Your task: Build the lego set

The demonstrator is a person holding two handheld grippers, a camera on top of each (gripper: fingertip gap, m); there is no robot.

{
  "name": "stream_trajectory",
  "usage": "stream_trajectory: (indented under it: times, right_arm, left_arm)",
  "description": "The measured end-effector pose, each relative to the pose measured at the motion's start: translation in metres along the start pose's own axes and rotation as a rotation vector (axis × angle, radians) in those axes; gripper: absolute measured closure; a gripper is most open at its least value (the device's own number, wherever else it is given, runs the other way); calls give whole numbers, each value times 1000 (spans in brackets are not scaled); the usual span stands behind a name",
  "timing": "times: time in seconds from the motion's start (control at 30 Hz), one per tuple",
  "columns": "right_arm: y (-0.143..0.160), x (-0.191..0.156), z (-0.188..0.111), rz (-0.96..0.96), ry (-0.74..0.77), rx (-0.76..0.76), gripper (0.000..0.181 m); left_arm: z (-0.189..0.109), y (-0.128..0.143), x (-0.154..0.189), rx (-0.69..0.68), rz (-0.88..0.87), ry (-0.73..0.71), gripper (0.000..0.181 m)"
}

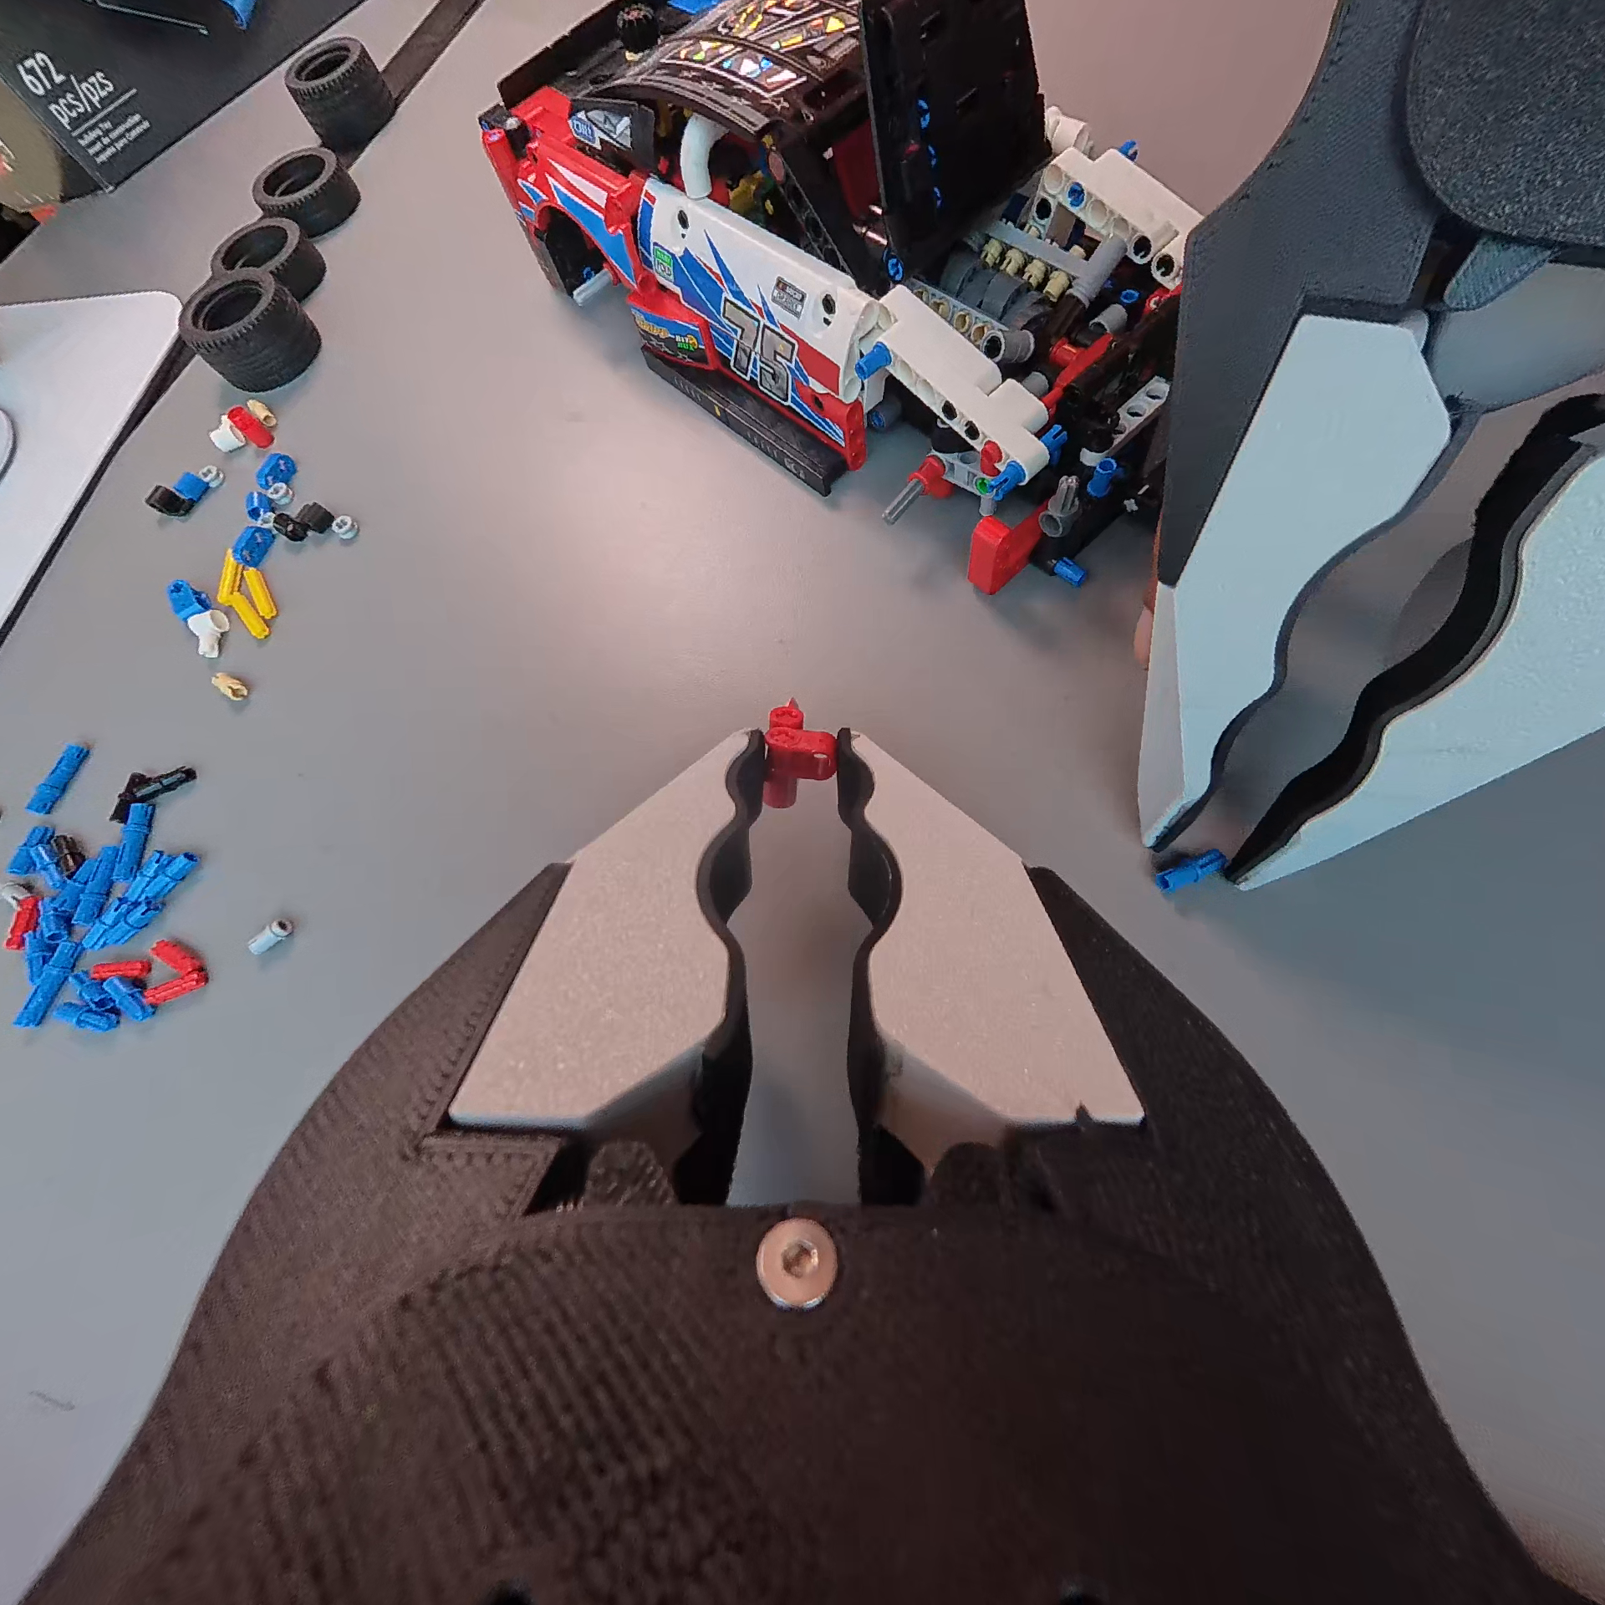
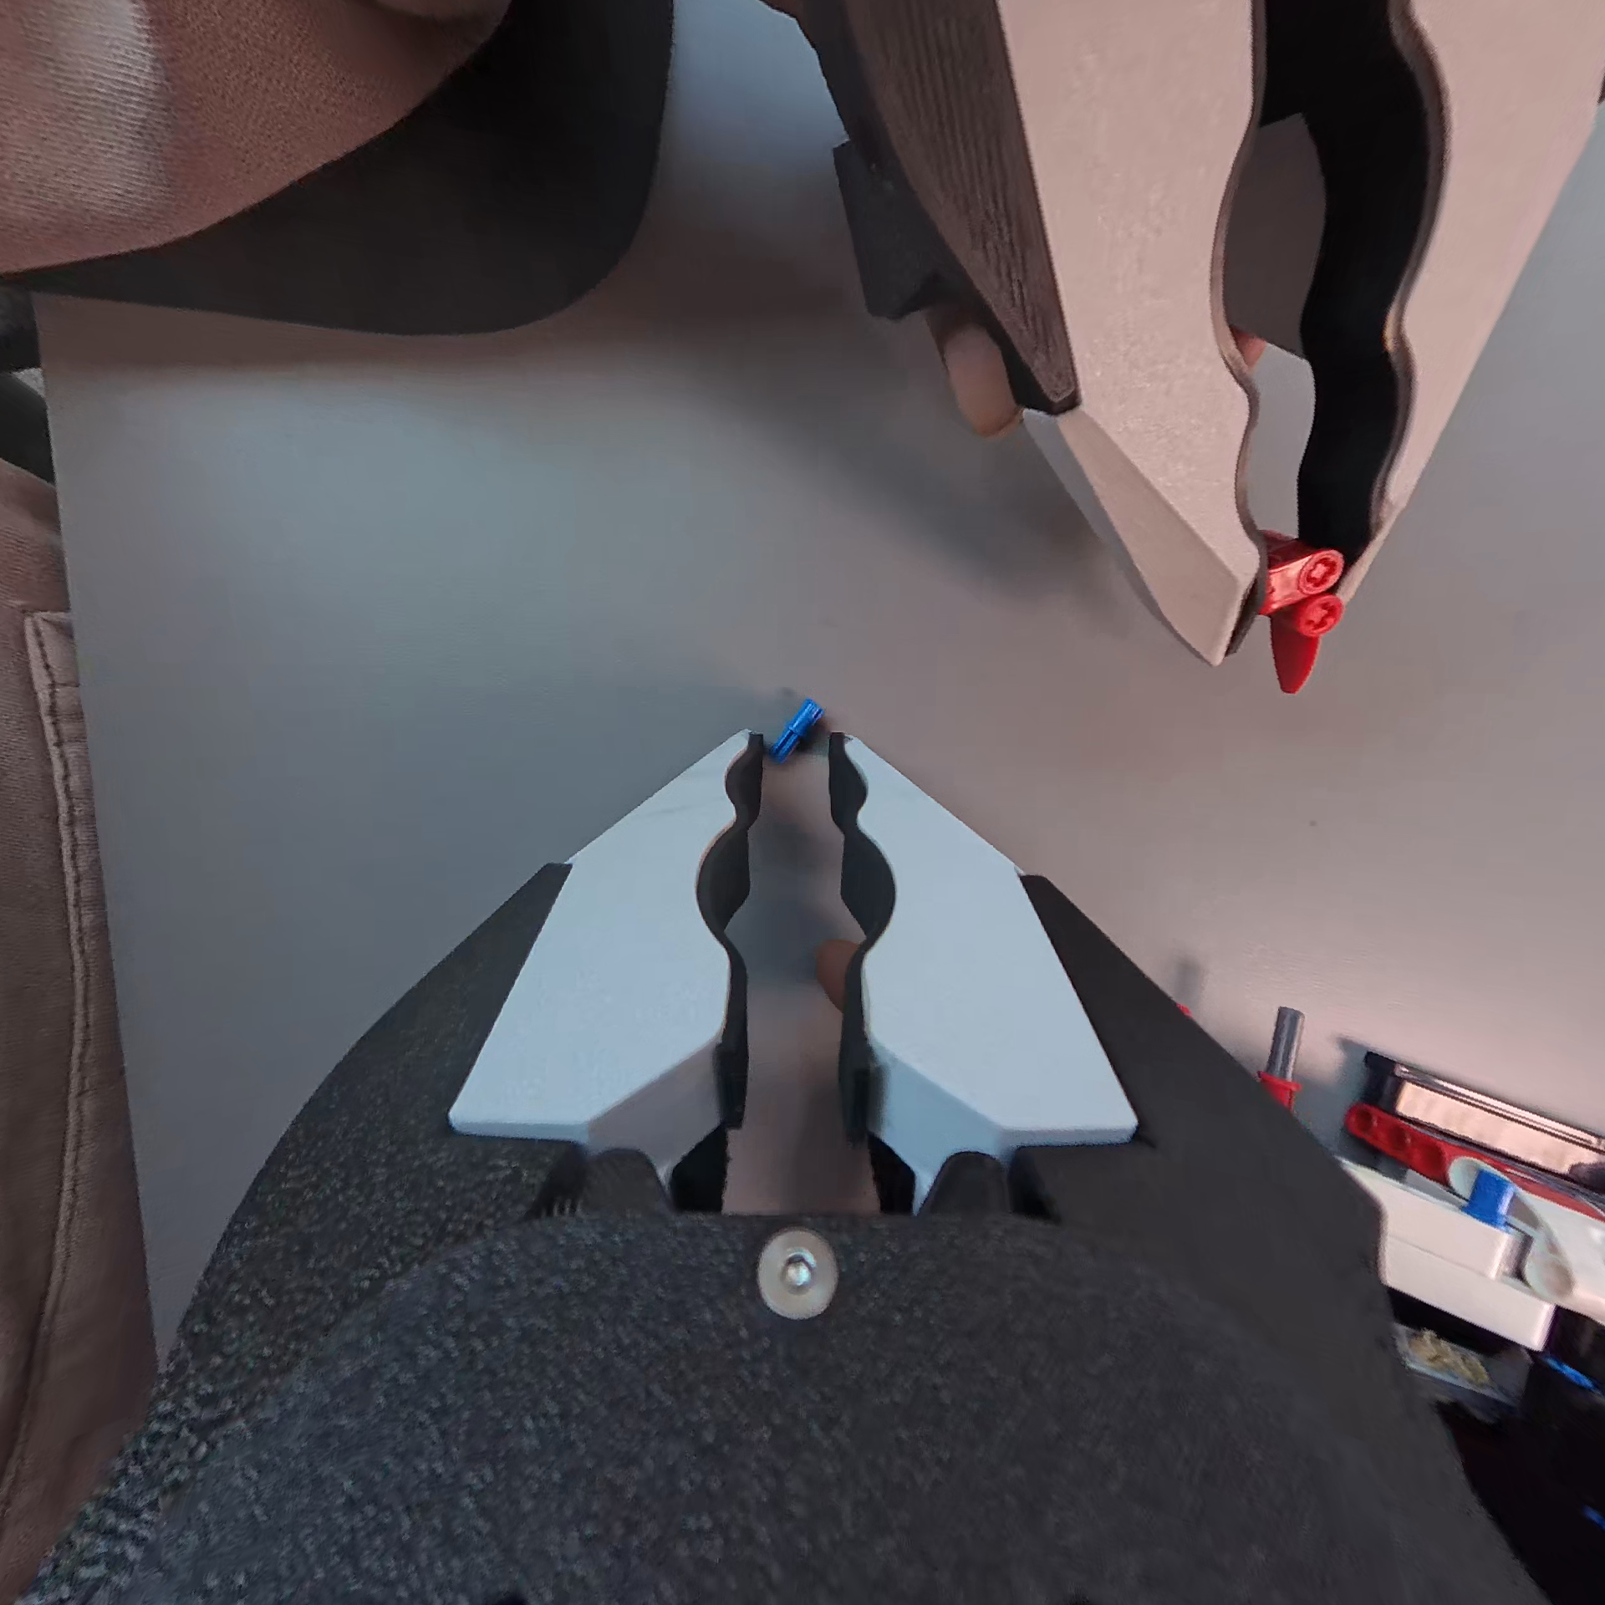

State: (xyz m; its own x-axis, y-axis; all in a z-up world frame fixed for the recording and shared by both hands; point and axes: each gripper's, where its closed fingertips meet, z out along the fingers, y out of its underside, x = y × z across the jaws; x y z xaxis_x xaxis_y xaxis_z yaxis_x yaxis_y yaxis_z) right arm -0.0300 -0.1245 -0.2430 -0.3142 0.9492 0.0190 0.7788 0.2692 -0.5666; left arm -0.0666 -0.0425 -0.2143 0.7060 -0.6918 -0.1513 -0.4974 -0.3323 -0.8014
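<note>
My left gripper is shut on a small red connector piece and holds it at its fingertips above the grey table. It also shows in the right wrist view, raised, with the red piece in its tips. My right gripper points down at the table with its jaws a little apart. A small blue pin lies tilted between its tips, against the left one; the pin also shows in the left wrist view. The partly built red, white and blue car stands beyond.
Several black tyres line the far left beside a dark box. Loose blue, red, yellow and black pins lie scattered at left. A person's brown sleeve is at the table edge. Part of the car shows at lower right. Tip to tip, the grippers are about 9 cm apart.
</note>
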Motion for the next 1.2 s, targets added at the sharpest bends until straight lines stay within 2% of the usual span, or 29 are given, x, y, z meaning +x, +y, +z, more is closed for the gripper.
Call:
stream_trajectory:
  times: [0.03,0.33,0.37,0.53,0.63,0.73,0.8,0.97,1.1,1.2]
  right_arm:
    - [0,1,0,16,10,2,168]
    - [-3,2,2,110,104,10,173]
    - [-3,2,2,103,113,14,179]
    - [-4,3,1,-23,82,64,179]
    - [-21,9,-36,-93,83,282,179]
    - [-16,29,-77,-144,168,334,179]
    - [-15,33,-93,-177,224,355,179]
    - [-21,31,-101,-289,334,423,179]
    - [-18,28,-96,-201,246,481,179]
    - [-6,32,-94,-176,220,457,179]
  left_arm:
    - [0,0,0,1,-1,0,167]
    - [0,0,0,0,-3,-1,167]
    - [-1,0,0,2,-4,-1,167]
    - [-7,-12,8,69,-20,63,167]
    - [-21,-35,24,197,-32,173,167]
    - [-35,-56,38,316,-46,261,167]
    - [-39,-65,45,360,-44,300,167]
    - [-31,-70,59,385,-47,343,168]
    - [-18,-64,63,341,-26,317,168]
    - [-5,-51,65,272,-38,320,167]
